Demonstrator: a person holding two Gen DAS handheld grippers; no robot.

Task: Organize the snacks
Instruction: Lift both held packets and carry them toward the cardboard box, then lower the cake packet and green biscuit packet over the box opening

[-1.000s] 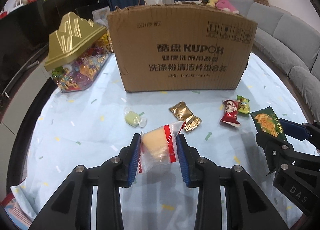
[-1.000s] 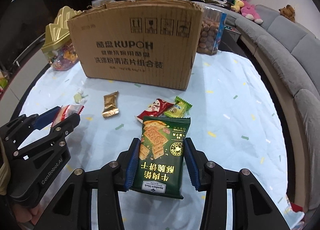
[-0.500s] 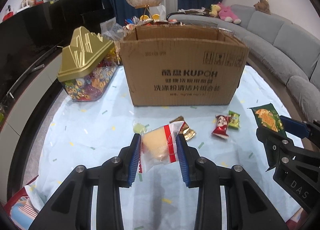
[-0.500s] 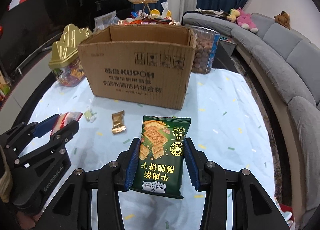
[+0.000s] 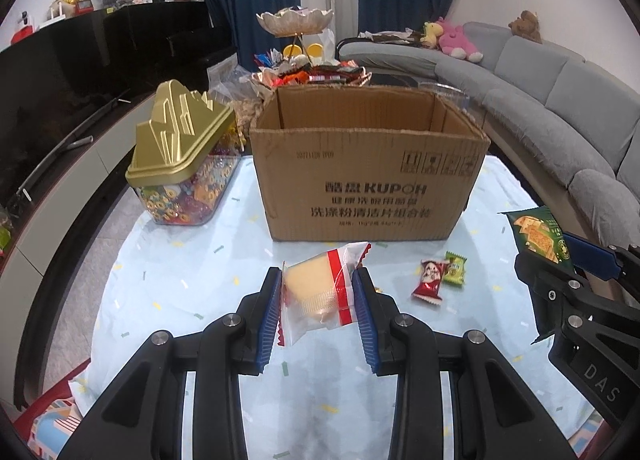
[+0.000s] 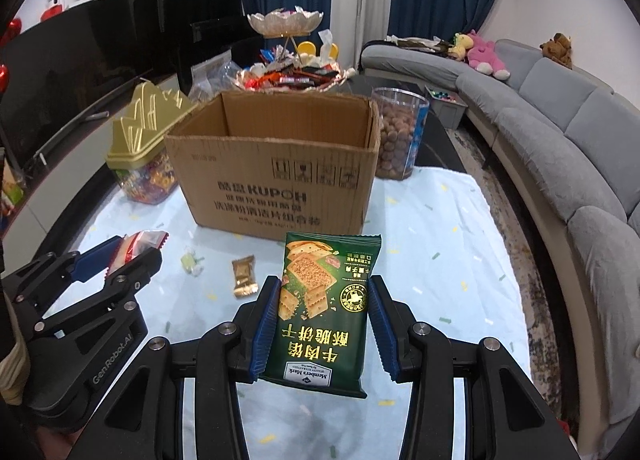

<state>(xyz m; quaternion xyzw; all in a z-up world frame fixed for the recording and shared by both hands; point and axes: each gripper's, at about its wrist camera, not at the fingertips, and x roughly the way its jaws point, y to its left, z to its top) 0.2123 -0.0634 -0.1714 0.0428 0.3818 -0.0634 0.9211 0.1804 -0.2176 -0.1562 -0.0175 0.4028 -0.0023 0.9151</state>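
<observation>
My left gripper (image 5: 318, 292) is shut on a clear-wrapped yellow cake (image 5: 320, 292) with red stripes, held above the table. In the right wrist view my right gripper (image 6: 323, 314) is shut on a green cracker packet (image 6: 326, 308). Ahead of both stands an open cardboard box (image 5: 368, 180), top open and its floor hidden. On the tablecloth lie a red candy (image 5: 430, 280), a green candy (image 5: 455, 274), a gold candy (image 6: 244, 275) and a pale green candy (image 6: 191, 263). The right gripper with its packet (image 5: 538, 238) shows at the left view's right edge.
A gold-lidded clear candy jar (image 5: 182, 164) stands left of the box. Behind it are a tiered dish of sweets (image 6: 286, 76) and a clear tub of brown snacks (image 6: 396, 136). A grey sofa (image 6: 560, 148) curves along the right; a dark cabinet (image 5: 80, 72) lines the left.
Both grippers have risen with their snacks. The box now appears lower and its open top has come into view. The loose candies look farther below.
</observation>
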